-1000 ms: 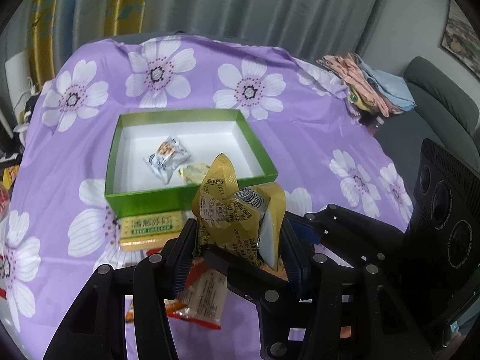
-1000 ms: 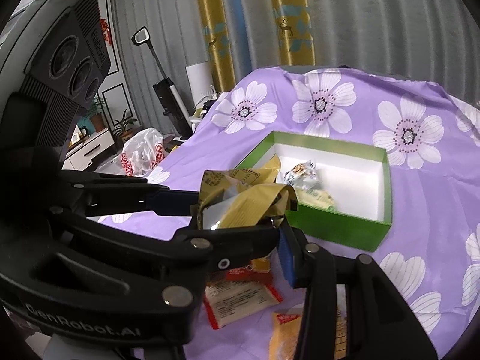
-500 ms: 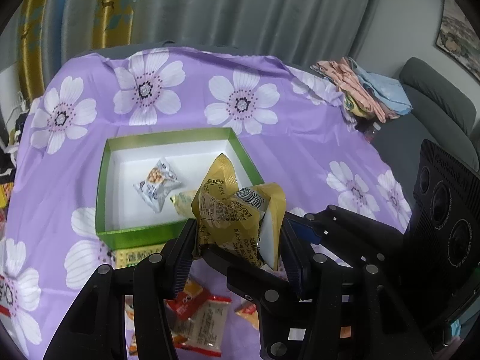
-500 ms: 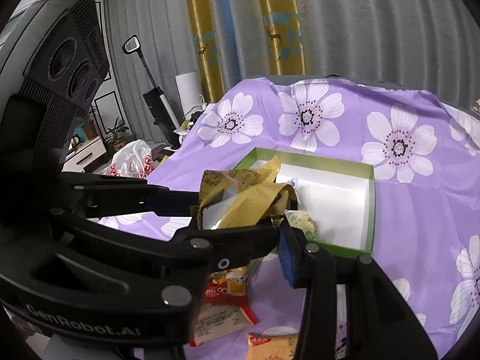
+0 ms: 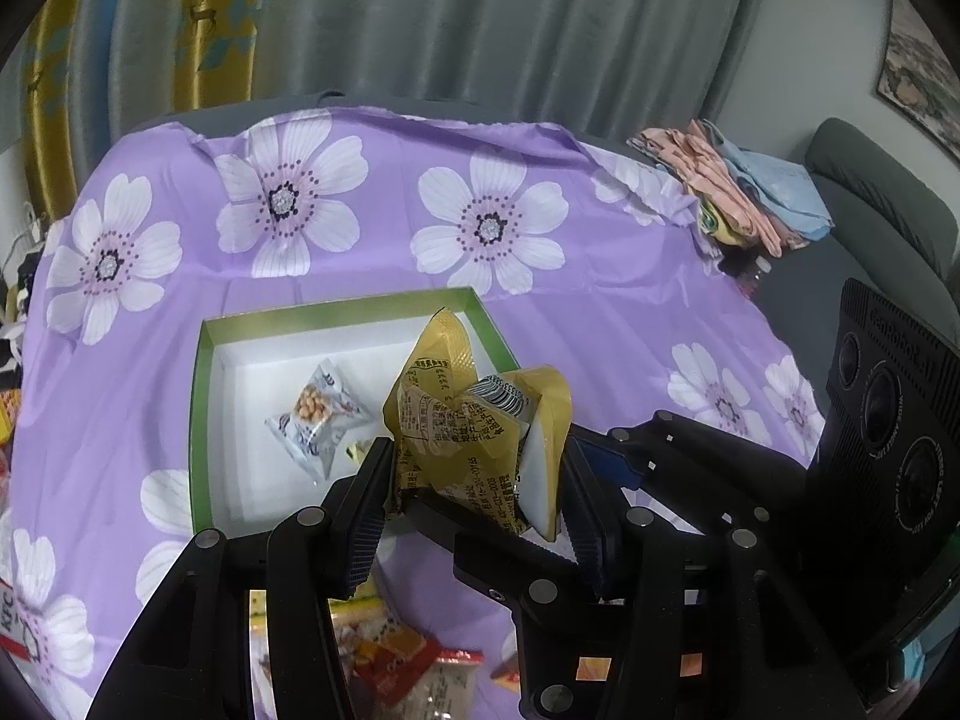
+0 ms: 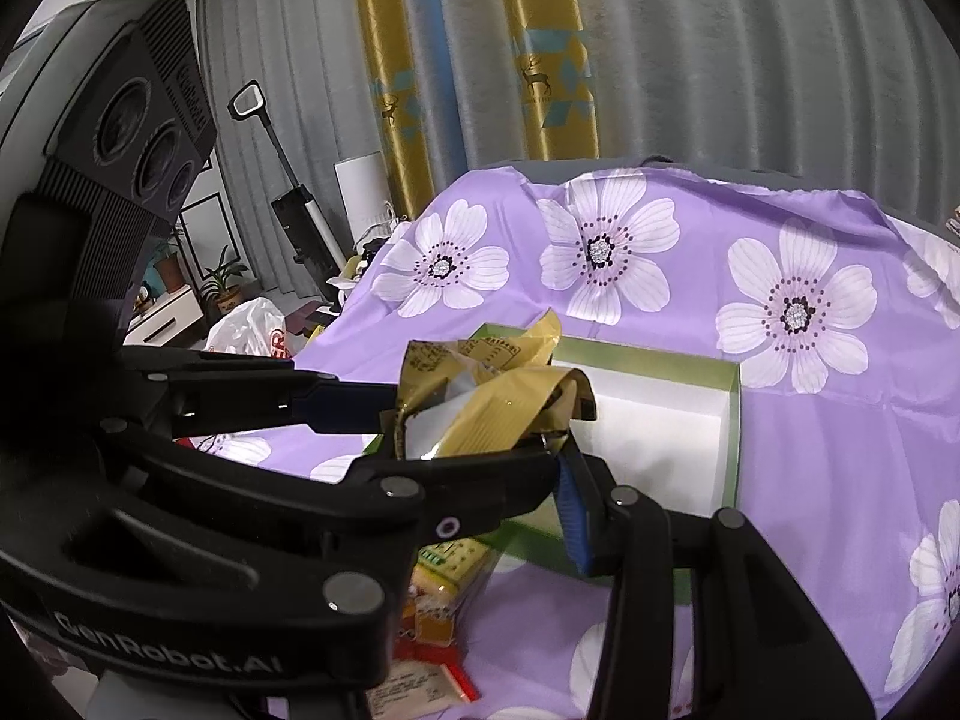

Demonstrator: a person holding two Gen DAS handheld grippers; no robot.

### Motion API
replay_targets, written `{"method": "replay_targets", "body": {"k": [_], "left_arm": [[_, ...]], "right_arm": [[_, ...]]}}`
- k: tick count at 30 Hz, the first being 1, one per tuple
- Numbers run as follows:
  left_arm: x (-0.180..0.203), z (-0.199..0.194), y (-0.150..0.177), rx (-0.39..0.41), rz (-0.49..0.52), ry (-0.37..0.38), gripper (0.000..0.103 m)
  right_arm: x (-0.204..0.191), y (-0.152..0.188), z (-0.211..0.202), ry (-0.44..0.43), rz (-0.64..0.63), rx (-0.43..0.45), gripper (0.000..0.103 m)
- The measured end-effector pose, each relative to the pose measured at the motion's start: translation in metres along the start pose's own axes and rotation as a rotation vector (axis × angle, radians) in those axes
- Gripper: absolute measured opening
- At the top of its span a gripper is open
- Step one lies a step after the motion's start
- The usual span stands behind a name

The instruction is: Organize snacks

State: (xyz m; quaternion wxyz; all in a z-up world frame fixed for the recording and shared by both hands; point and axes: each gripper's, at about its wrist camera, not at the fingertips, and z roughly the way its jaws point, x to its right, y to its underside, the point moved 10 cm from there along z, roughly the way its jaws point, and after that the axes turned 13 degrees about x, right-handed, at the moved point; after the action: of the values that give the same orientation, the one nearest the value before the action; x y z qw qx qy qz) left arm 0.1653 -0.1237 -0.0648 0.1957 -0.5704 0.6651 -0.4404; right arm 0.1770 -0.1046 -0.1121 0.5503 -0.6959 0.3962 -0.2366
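Both grippers clamp one crumpled yellow snack packet (image 5: 474, 438), held in the air over the near edge of the green box (image 5: 201, 396). My left gripper (image 5: 474, 492) is shut on the packet; my right gripper (image 6: 480, 450) is shut on the same packet (image 6: 498, 396). The box has a white inside and holds a clear peanut packet (image 5: 318, 414) and a small yellow packet (image 5: 360, 450), mostly hidden behind the left finger. In the right wrist view the box (image 6: 729, 444) lies just beyond the packet.
A purple flowered cloth (image 5: 480, 228) covers the table. Loose snack packets (image 5: 402, 660) lie in front of the box, under the grippers, also in the right wrist view (image 6: 444, 576). Folded clothes (image 5: 738, 192) sit at the far right corner. A sofa (image 5: 888, 192) stands right.
Both grippers with the yellow packet have moved forward and up toward the box; the packet now hangs over the box's near edge. The grip is unchanged.
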Motion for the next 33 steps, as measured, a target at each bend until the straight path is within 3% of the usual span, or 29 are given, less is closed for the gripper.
{"method": "replay_targets", "body": {"k": [12, 24, 33], "left_arm": [[-0.023, 0.044, -0.014, -0.033, -0.039, 0.025, 0.053], [-0.059, 0.102, 0.032, -0.175, -0.172, 0.047, 0.053], [-0.073, 0.12, 0.052, -0.229, -0.25, 0.061, 0.053]], "right_arm": [[0.032, -0.002, 0.042, 0.009, 0.01, -0.052, 0.046], [0.051, 0.055, 0.091, 0.009, 0.085, -0.211, 0.047], [0.054, 0.074, 0.104, 0.012, 0.115, -0.278, 0.047]]}}
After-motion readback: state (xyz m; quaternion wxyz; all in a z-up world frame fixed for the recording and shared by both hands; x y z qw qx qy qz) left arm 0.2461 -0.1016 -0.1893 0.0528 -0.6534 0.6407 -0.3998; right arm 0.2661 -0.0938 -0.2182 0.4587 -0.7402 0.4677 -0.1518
